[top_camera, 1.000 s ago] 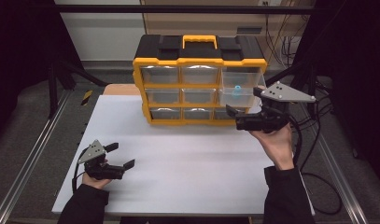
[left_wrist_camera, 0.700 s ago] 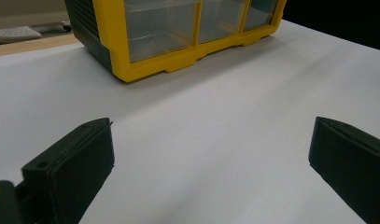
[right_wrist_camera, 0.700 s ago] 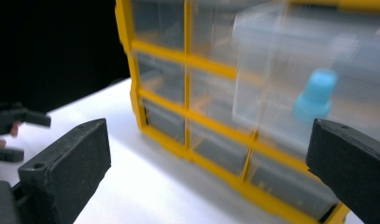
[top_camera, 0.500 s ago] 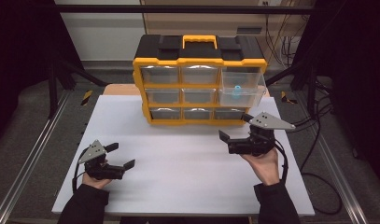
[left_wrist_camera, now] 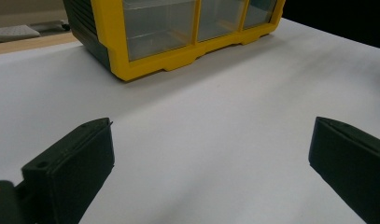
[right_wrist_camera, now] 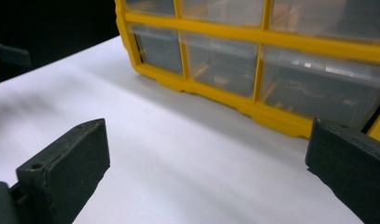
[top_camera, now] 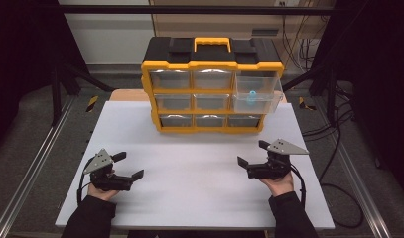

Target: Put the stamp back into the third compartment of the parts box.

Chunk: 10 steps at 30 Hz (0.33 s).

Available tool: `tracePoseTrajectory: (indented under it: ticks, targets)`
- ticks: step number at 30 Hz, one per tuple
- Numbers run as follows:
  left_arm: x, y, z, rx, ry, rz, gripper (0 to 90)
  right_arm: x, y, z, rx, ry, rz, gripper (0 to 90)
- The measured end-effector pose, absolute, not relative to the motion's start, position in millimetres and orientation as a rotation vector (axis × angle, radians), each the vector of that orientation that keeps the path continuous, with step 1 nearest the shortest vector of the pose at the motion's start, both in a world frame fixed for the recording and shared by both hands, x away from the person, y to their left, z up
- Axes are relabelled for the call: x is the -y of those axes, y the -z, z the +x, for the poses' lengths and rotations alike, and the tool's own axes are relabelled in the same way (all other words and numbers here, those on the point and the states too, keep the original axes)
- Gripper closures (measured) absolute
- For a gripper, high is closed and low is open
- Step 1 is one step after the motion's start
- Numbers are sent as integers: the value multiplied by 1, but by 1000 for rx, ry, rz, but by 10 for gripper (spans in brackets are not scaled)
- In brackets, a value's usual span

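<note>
A yellow-and-black plastic organiser cabinet (top_camera: pixel 212 84) with nine clear plastic drawers stands at the far middle of the white desk (top_camera: pixel 199 173). Its top-right clear drawer (top_camera: pixel 256 91) is pulled out past the yellow frame, and a small light-blue object (top_camera: pixel 251 96) sits inside it; what that object is cannot be told. In front of the cabinet and to its right, the right gripper (top_camera: pixel 249 161) rests low over the desk, its black jaws spread wide with nothing between them. In front of the cabinet and to its left, the left gripper (top_camera: pixel 126 166) lies the same way, jaws apart and empty. The likely risks: the drawer hangs out unsupported, so a sideways knock from a jaw could tip it or pull it clear and spill the blue object; pushing it off-centre could jam it in its slot; and the light cabinet could slide on the smooth matte desk if pushed with nothing to brace it. The drawers look glossy, thin-walled and boxy, the frame thick and moulded, with a yellow carry handle (top_camera: pixel 211 43) on top.
</note>
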<state>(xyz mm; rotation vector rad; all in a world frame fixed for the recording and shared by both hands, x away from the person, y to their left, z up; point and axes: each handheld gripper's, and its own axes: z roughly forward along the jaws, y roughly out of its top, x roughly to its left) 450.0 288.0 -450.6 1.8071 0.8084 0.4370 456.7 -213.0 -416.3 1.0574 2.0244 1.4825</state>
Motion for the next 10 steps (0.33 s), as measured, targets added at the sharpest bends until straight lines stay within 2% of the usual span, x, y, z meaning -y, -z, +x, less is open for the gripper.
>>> tracePoseTrajectory:
  ticks: [10]
  targets:
    - [-287, 452, 450, -808, -435, 1815, 0, 227, 437, 453, -2068, -1468, 1062, 2]
